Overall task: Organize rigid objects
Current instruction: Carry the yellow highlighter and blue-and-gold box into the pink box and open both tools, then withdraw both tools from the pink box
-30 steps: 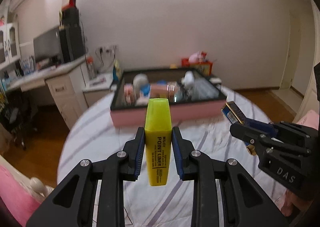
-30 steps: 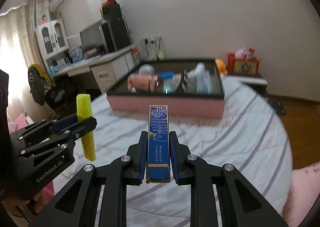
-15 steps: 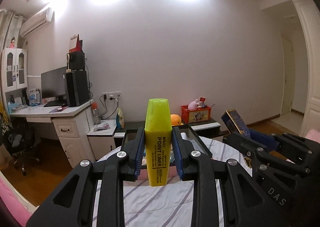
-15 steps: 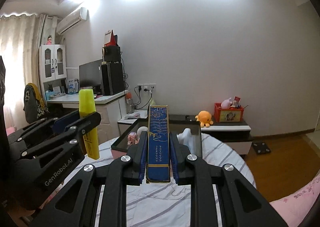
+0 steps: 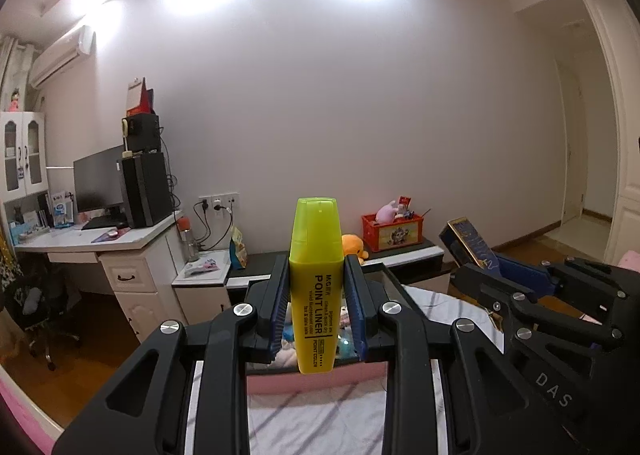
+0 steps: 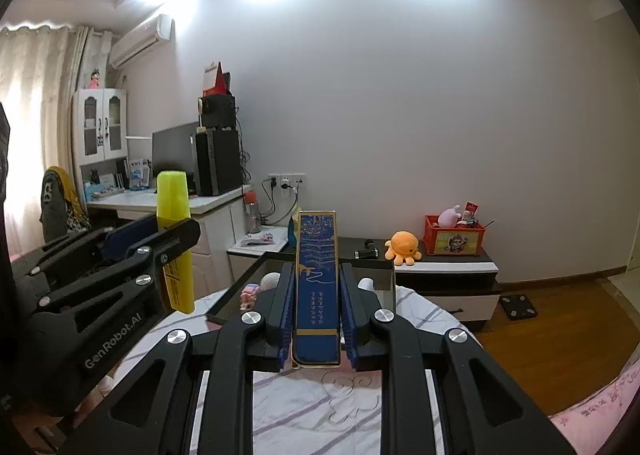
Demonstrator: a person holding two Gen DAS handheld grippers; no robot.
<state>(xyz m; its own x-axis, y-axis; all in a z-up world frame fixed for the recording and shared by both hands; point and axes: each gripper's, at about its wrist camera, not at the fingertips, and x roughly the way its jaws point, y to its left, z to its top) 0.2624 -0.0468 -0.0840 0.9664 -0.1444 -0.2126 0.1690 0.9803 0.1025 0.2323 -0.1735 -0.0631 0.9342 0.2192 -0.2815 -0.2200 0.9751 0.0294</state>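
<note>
Left wrist view
Left gripper [image 5: 317, 303]: closed on the highlighter, blue pads pressed against both its sides.
Highlighter [image 5: 316, 283]: yellow, upright, cap end up, label "POINT LINER"; held above the near edge of the tray.
Tray [image 5: 320, 377]: pink wall, dark rim, on the striped cloth [image 5: 320, 419]; its contents are mostly hidden behind the gripper.
Right gripper [image 5: 498, 269]: at right, marked "DAS", gripping the box.
Box [image 5: 472, 245]: blue with gold edging, tilted, its top end leaning left.

Right wrist view
Right gripper [image 6: 316, 311]: closed on the box, pads tight on both long sides.
Box [image 6: 317, 287]: upright, narrow, gold-bordered; held in front of the tray.
Tray [image 6: 384, 267]: dark rim beyond the fingers; small items inside, too hidden to name.
Left gripper [image 6: 160, 233]: at left, marked "GenRobot.AI", clamped around the highlighter.
Highlighter [image 6: 173, 199]: upright, well apart from the box.
Cloth [image 6: 320, 411]: striped, beneath both grippers.
</note>
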